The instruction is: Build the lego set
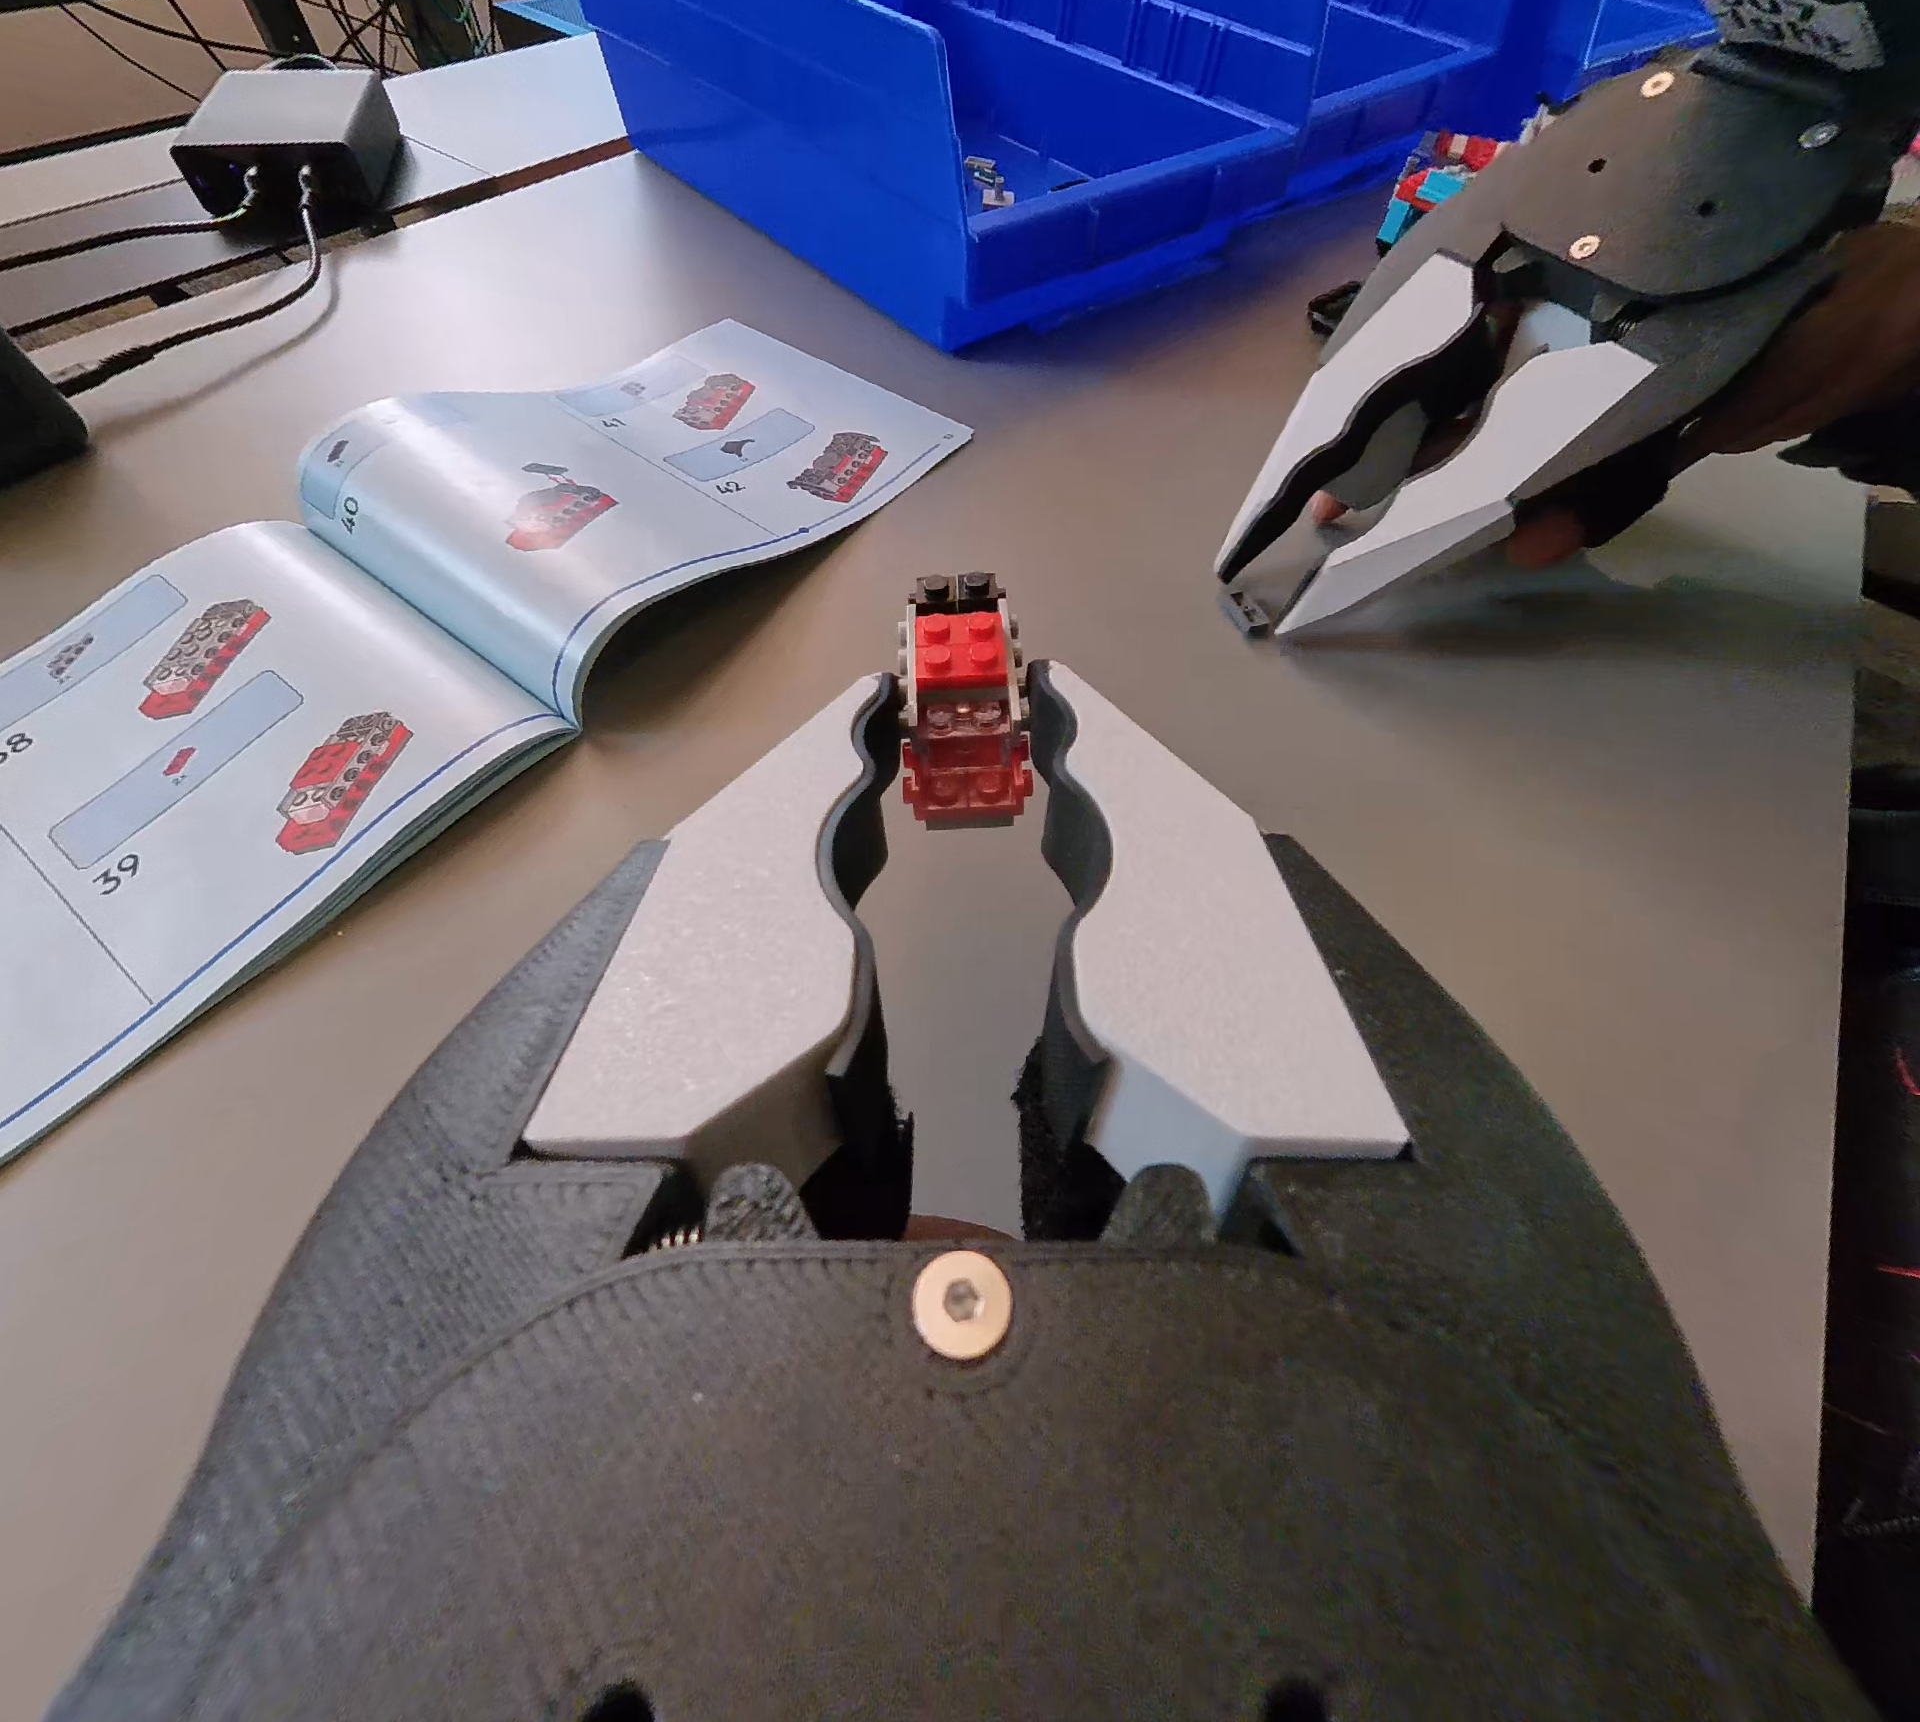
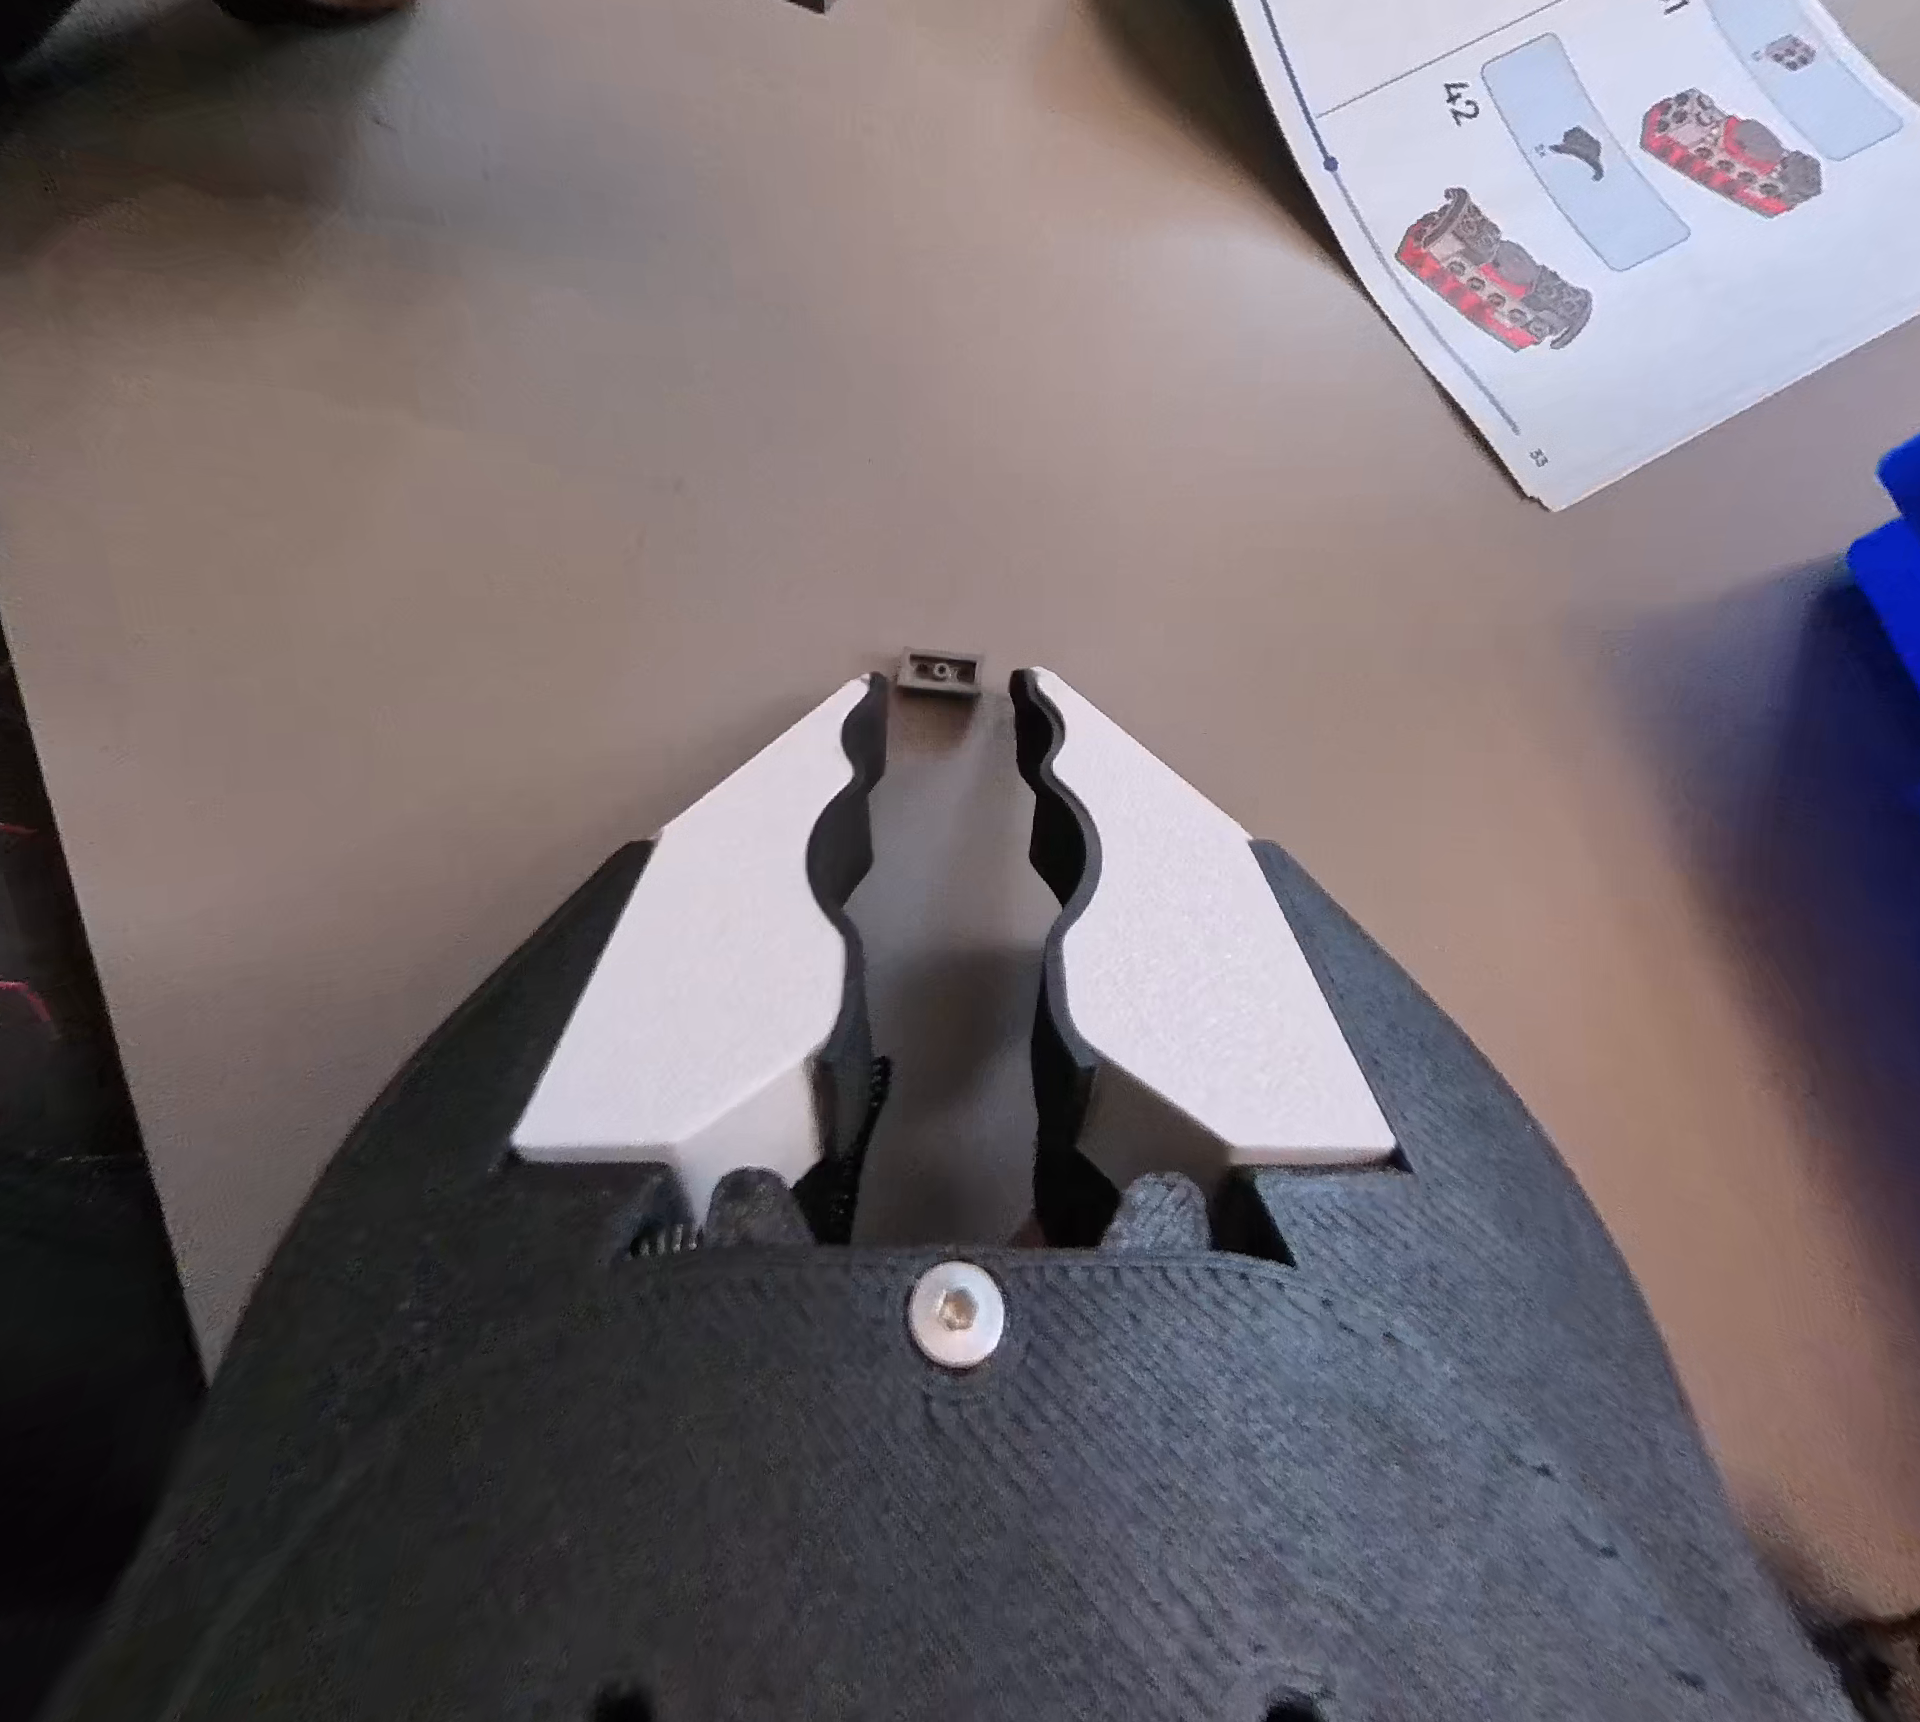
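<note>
Clamped between the fingertips of the left gripper (image 1: 961, 696), the red and black lego assembly (image 1: 964, 706) is held above the table (image 1: 1351, 841), while the small grey plate (image 2: 940, 671), lying underside-up between the parted tips of the right gripper (image 2: 948, 685), could be skidded away or tipped if pinched unevenly.

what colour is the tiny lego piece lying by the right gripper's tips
Dark grey. The small plate lies on the table between the right gripper's open fingertips, clearest in the right wrist view.

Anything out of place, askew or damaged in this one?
Only a small grey plate lying upside down on the table, underside showing, between the right gripper's open fingertips. The left gripper holds the red model squarely.
</note>
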A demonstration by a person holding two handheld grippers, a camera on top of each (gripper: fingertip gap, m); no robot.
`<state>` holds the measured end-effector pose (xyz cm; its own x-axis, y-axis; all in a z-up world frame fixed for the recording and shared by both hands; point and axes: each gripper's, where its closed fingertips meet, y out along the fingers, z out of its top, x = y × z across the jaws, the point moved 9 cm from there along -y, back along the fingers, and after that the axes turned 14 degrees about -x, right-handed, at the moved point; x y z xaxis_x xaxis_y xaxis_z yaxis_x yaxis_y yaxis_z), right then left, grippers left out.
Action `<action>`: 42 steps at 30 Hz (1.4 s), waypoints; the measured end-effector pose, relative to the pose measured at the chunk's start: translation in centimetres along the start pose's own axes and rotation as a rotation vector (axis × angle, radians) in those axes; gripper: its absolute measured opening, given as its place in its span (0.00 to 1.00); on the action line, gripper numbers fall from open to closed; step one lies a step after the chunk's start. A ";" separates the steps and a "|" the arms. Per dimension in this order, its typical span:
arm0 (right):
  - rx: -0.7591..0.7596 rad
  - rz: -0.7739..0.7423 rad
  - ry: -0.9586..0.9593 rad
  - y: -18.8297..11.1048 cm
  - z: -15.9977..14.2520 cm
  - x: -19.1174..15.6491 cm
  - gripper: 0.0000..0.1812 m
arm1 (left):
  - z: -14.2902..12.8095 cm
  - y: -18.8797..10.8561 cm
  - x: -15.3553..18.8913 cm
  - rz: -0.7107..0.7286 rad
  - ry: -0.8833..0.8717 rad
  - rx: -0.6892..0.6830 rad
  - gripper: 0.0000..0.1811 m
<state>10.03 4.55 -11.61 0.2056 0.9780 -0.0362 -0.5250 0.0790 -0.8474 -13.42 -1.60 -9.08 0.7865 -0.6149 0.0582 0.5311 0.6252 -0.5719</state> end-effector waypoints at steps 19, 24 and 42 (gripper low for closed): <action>0.112 0.013 0.012 -1.5 -0.3 0.5 0.14 | 0.0 0.1 0.1 -0.026 -0.004 -0.006 0.14; 0.061 0.052 -0.068 0.0 0.9 -1.4 0.15 | -0.1 0.1 0.2 -0.036 0.001 -0.010 0.14; 0.204 -0.017 -0.005 -2.2 1.6 0.5 0.13 | -0.1 -0.1 0.2 -0.063 -0.012 0.003 0.14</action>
<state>9.97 5.22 -8.88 0.2117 0.9771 -0.0200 -0.6779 0.1321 -0.7232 -13.34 -1.76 -9.09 0.7554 -0.6470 0.1039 0.5803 0.5869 -0.5646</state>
